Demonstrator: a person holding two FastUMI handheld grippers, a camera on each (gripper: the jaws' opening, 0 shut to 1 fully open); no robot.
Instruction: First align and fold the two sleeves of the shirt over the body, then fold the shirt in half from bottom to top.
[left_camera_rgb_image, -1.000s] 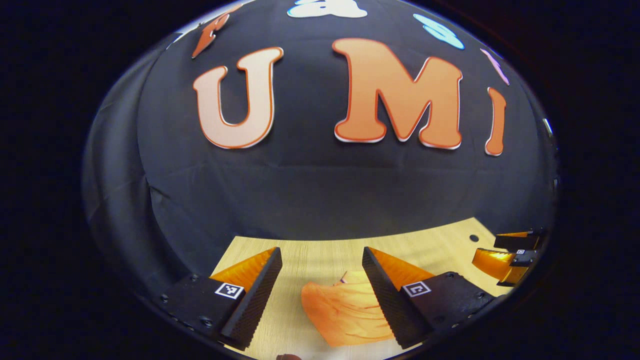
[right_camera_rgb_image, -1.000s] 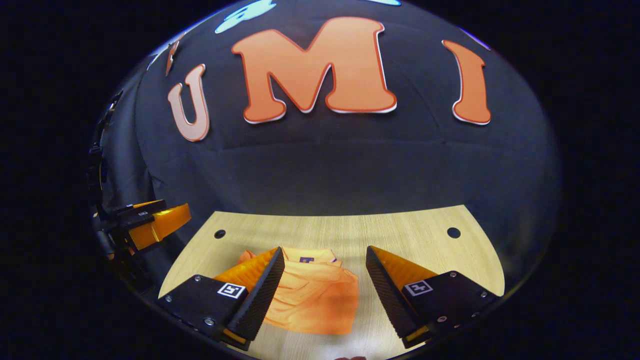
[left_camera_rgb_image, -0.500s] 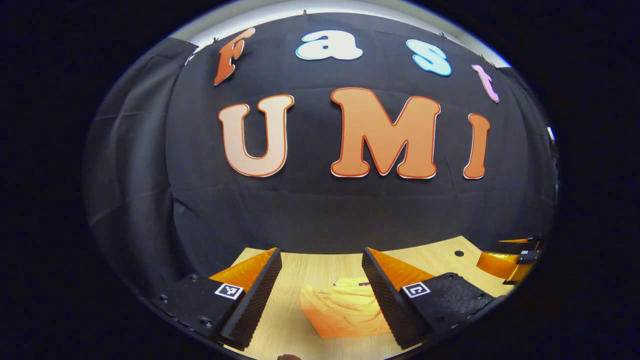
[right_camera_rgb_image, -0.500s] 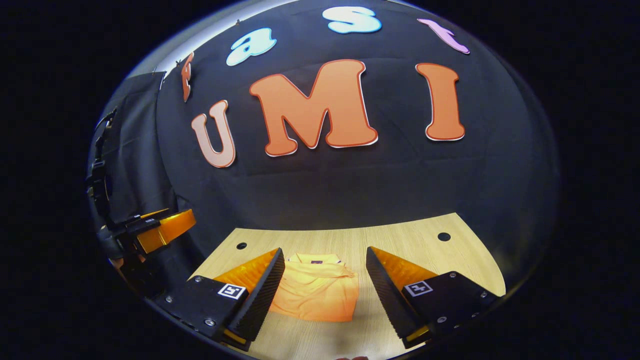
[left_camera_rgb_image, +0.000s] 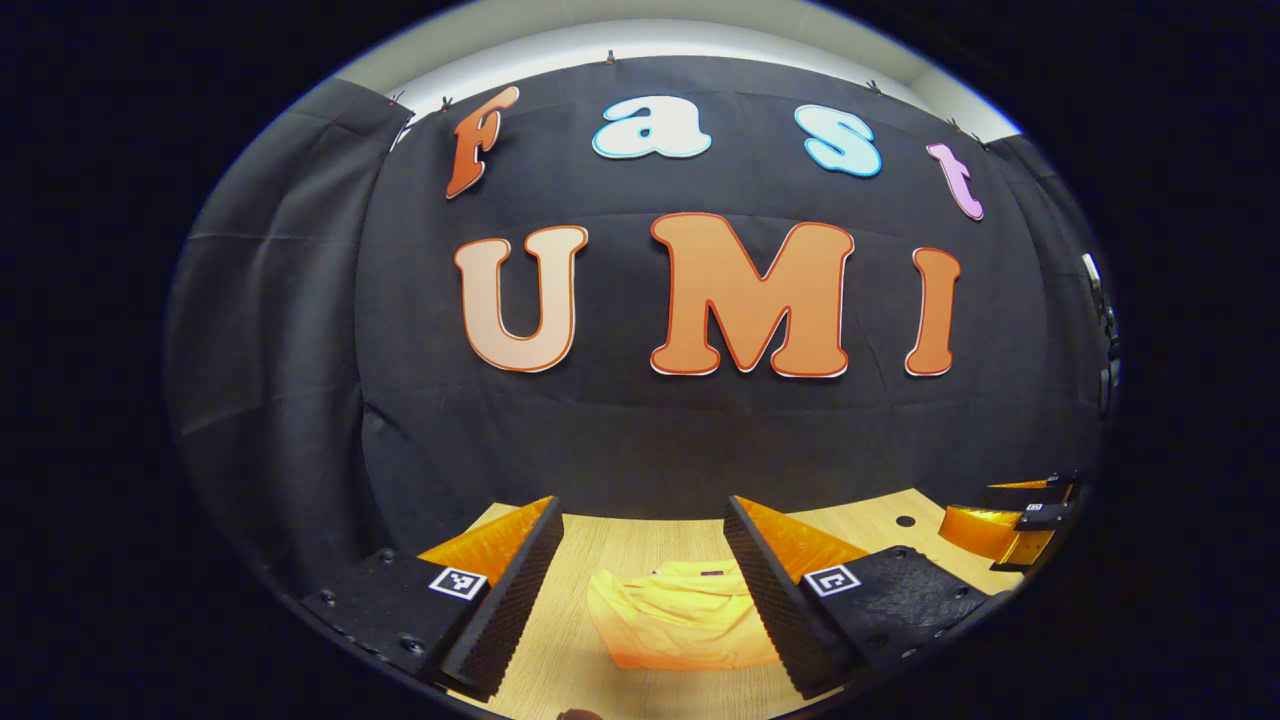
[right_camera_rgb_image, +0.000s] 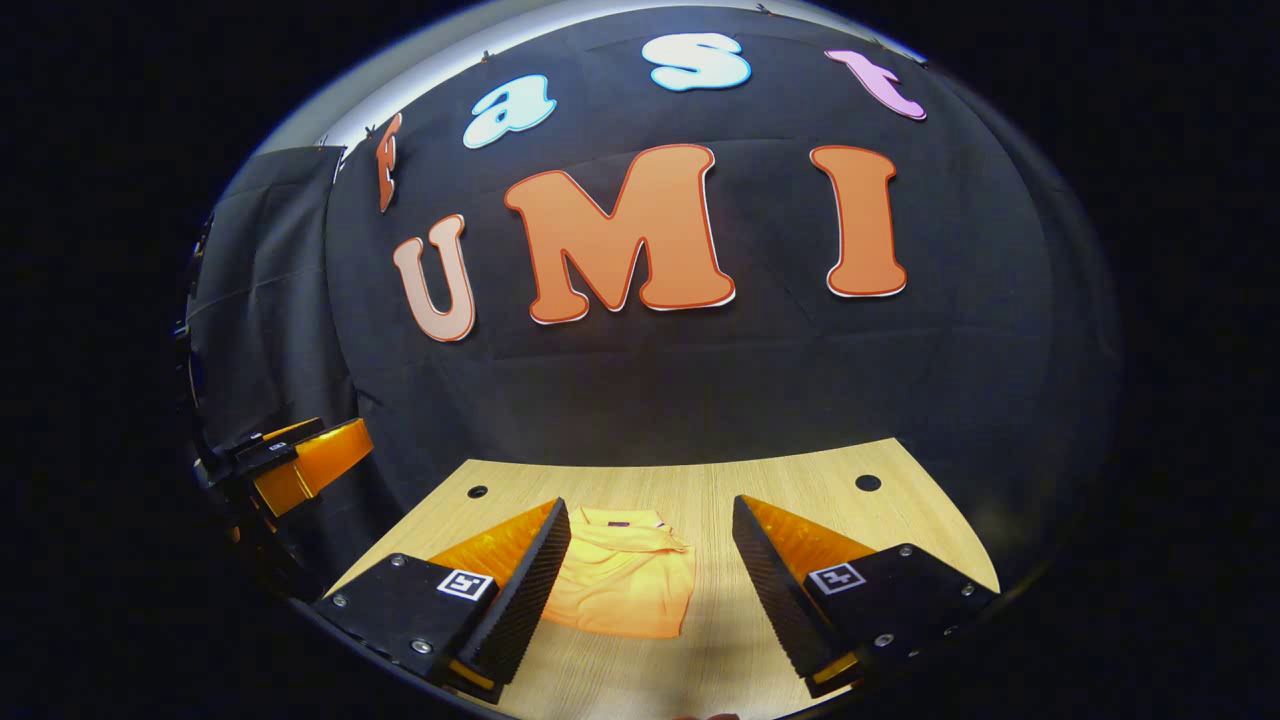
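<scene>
While both grippers, left gripper (left_camera_rgb_image: 640, 560) and right gripper (right_camera_rgb_image: 650, 570), gape empty, the folded shirt (right_camera_rgb_image: 622, 585) looks soft and floppy; edges pinch best.

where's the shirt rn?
The shirt lies folded on the wooden table, ahead of both open grippers, nearer the table's left side in the right gripper view.

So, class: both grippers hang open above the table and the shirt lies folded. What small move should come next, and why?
Probably just draw both back and stop. The shirt lies as a compact folded bundle on the table, and the left gripper and right gripper are open, holding nothing.
</scene>
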